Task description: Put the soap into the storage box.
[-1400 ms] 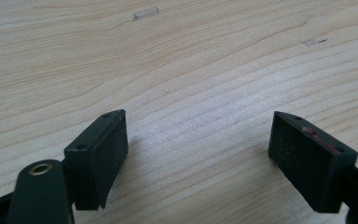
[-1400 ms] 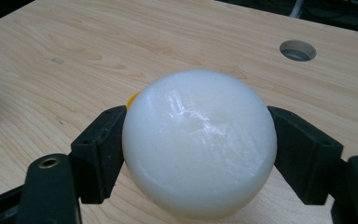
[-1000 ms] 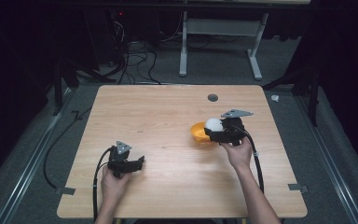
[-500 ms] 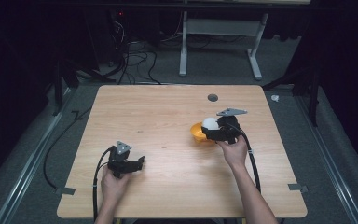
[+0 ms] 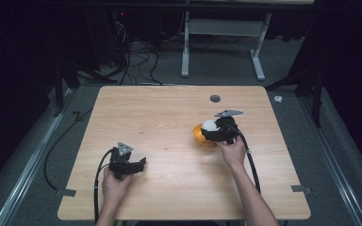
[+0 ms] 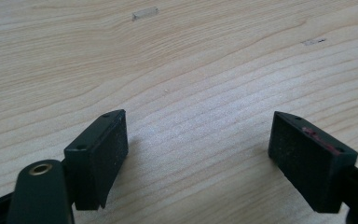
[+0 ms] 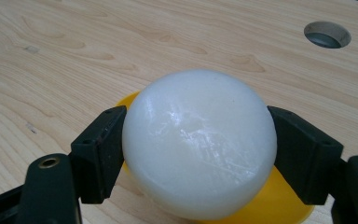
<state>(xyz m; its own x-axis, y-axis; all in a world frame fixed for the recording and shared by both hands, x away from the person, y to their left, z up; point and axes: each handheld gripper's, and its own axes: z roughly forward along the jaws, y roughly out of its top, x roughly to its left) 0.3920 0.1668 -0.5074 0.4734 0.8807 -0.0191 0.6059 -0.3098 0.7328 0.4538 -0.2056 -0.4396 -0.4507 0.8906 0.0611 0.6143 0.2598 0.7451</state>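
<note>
A white ball [image 7: 199,142] sits between the black jaws of my right gripper [image 7: 196,154], which is shut on it. Just under the ball lies a yellow bowl-like dish [image 7: 279,205]; from above the ball [image 5: 209,125] hangs over the dish [image 5: 197,133] right of the table's middle, and whether they touch I cannot tell. My right gripper [image 5: 209,132] points left there. My left gripper [image 5: 143,163] rests near the front left of the wooden table [image 5: 169,108]. It [image 6: 198,158] stands open, with bare wood between its fingers.
A round cable hole [image 5: 215,98] is cut into the table behind the dish, also seen as a hole [image 7: 327,34] at the top right. Cables trail from both grippers toward the front edge. Dark floor, a white desk frame [image 5: 221,47] and loose cords lie beyond the table.
My right gripper has carried the white ball slightly toward the person and down, closer to the yellow dish. The left gripper has kept still.
</note>
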